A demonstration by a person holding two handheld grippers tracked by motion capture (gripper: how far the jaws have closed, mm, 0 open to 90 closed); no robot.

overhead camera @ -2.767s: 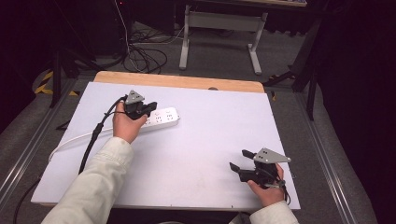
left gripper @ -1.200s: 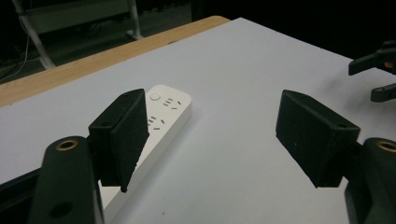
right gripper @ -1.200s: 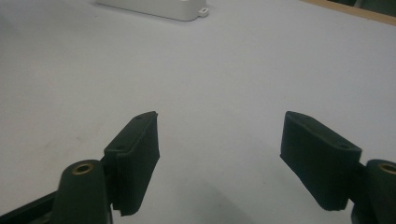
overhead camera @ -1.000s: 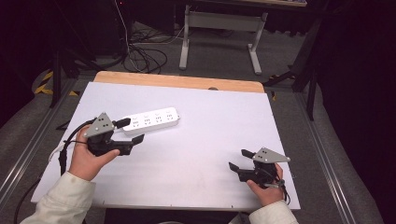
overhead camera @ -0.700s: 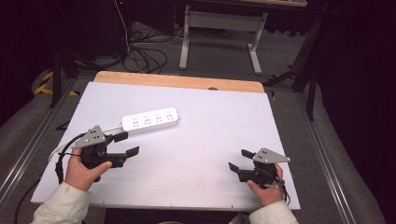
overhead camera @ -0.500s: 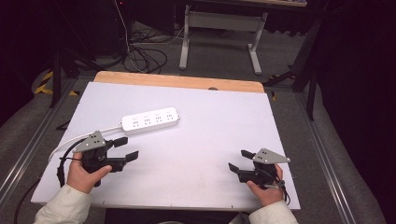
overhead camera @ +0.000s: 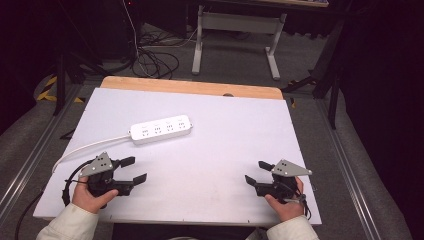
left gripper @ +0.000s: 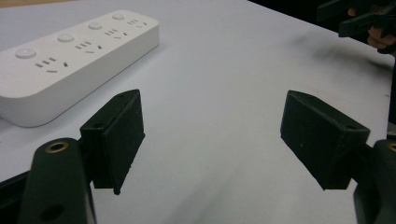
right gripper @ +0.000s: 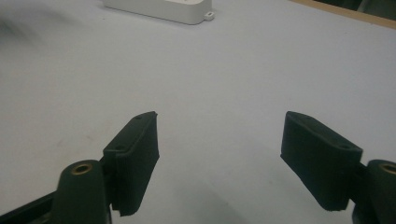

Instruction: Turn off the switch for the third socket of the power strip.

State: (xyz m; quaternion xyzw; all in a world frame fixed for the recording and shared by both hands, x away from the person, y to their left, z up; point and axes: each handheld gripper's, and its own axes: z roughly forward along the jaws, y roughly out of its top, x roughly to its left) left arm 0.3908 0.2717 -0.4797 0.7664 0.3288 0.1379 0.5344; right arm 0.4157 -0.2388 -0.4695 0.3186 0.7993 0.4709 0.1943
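A white power strip (overhead camera: 161, 129) lies flat on the white tabletop (overhead camera: 235, 130), left of centre, and its white cord (overhead camera: 85, 147) runs off toward the left edge. My left gripper (overhead camera: 134, 169) rests low at the near left, held in a hand and pointing right. It is open; its jaws have just been opening, and nothing is between them. In the left gripper view the power strip (left gripper: 74, 56) sits ahead and to the left of the left gripper (left gripper: 212, 135). My right gripper (overhead camera: 256, 171) is open and empty at the near right, and the power strip (right gripper: 163, 9) lies far ahead of the right gripper (right gripper: 219, 154).
A wooden strip (overhead camera: 190, 87) borders the table's far side. Beyond it, on the floor, are a grey metal stand (overhead camera: 235, 30) and tangled cables (overhead camera: 150, 55). The other hand's gripper (left gripper: 359, 14) shows at the top right of the left gripper view.
My left hand has drawn back from the power strip to the near left of the table and sunk lower. The power strip stays put. The right hand has not moved.
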